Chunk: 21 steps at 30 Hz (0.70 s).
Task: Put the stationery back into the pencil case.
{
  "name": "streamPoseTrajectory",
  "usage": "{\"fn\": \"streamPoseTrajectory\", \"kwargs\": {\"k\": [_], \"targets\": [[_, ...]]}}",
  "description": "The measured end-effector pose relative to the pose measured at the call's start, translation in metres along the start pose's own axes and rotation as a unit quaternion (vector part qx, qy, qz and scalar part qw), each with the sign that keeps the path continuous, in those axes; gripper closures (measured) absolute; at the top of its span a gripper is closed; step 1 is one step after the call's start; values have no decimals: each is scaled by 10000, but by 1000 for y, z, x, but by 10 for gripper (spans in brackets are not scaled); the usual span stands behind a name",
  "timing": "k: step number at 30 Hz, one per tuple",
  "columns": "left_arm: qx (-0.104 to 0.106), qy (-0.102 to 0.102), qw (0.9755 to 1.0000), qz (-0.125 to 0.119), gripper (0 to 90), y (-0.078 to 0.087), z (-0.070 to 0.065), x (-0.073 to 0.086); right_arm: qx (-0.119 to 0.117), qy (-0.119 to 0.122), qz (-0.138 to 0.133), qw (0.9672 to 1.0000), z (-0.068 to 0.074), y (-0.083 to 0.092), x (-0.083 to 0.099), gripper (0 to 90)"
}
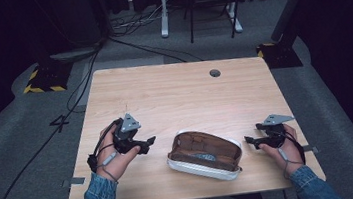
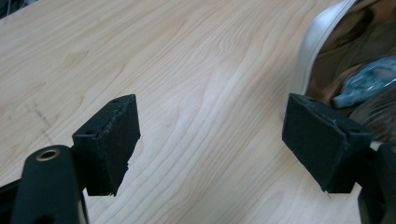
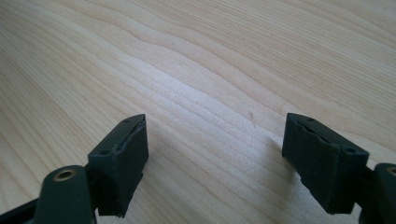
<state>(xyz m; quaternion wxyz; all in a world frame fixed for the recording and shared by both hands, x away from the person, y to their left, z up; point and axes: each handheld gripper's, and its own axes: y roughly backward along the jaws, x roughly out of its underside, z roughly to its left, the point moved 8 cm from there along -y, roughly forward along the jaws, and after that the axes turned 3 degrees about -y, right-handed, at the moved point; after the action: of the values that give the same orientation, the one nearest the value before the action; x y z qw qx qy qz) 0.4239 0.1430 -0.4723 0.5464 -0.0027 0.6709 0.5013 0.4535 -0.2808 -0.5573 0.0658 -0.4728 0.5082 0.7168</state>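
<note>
Counter (image 1: pixel 174 94) boards are carrying an open white pouch (image 1: pixel 205 155) with a brown lining near the front edge, lying between both hands. Left claw (image 1: pixel 150 141) is hovering released just beside it, and its view is cutting the pouch off, leaving a bluish wrapped item (image 2: pixel 366 81) inside hard to identify. Right claw (image 1: pixel 247 140) is gaping empty over bare wood.

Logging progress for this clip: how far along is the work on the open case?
Done: the white case lies open on the table, brown lining up, a bluish item inside. In hand: nothing; the left claw and right claw flank it, both open and empty. Left: any handling of the case or its contents.
</note>
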Motion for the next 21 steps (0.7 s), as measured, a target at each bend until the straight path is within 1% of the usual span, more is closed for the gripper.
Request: {"fn": "streamPoseTrajectory", "kwargs": {"k": [3, 5, 7, 9, 10, 11, 15, 16, 17, 19, 20, 21], "targets": [[-30, 113, 9999, 55, 193, -1, 6, 13, 0, -2, 1, 10000, 0, 0, 0, 229], [-54, 143, 9998, 106, 192, -2, 11, 22, 0, -2, -1, 10000, 0, 0, 0, 229], [-123, 163, 9997, 136, 191, -2, 16, 30, 0, -1, -2, 10000, 0, 0, 0, 229], [-179, 202, 9994, 215, 190, -3, 21, 40, 0, -2, -2, 10000, 0, 0, 0, 229], [-210, 256, 9992, 224, 191, -3, 22, 44, 0, -1, -1, 10000, 0, 0, 0, 229], [-254, 211, 9991, 257, 191, -3, 24, 46, 1, -1, -2, 10000, 0, 0, 0, 229], [-393, 245, 9980, 419, 196, -6, 30, 57, -5, -3, -5, 10000, 0, 0, 0, 229], [-393, 245, 9980, 419, 198, -6, 30, 57, 0, -1, -2, 10000, 0, 0, 0, 229], [-357, 307, 9978, 461, 199, -7, 30, 61, -5, -2, -6, 10000, 0, 0, 0, 229], [-378, 314, 9977, 457, 201, -9, 31, 63, 0, 0, -1, 10000, 0, 0, 0, 229], [-367, 332, 9974, 525, 201, -10, 33, 66, 0, -1, -2, 10000, 0, 0, 0, 229], [-367, 332, 9974, 525, 201, -10, 33, 66, 0, 0, -1, 10000, 0, 0, 0, 229]]}}
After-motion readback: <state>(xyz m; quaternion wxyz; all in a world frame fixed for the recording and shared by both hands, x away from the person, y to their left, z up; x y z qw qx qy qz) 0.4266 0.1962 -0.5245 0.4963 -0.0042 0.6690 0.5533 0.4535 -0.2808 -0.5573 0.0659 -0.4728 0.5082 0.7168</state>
